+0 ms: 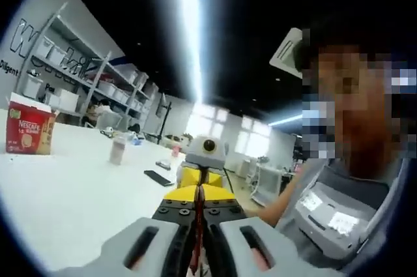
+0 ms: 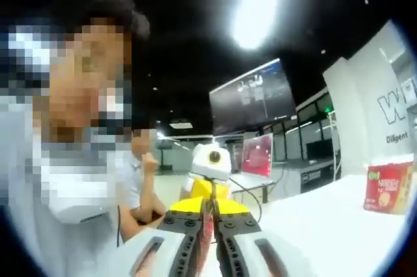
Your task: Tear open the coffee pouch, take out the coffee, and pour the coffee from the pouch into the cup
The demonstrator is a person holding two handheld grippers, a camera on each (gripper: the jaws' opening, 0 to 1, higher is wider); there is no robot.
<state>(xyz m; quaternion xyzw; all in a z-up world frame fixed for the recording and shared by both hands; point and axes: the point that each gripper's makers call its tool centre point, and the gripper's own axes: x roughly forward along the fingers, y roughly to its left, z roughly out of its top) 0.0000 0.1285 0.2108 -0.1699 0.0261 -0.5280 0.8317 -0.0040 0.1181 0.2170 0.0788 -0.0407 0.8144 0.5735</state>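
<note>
1. My left gripper (image 1: 197, 261) and right gripper (image 2: 210, 251) have jaws pressed tight on a thin red pouch edge (image 1: 195, 251), nose to nose.
2. I'd tear by twisting apart, not yanking.
3. Cup (image 1: 118, 148) sits far off on the table (image 1: 58, 199); Nescafe box (image 1: 27, 130) beyond.

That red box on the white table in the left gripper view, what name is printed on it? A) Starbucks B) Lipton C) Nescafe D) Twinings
C: the red box standing on the white table at the left carries "NESCAFE" in white letters on its front.
</note>
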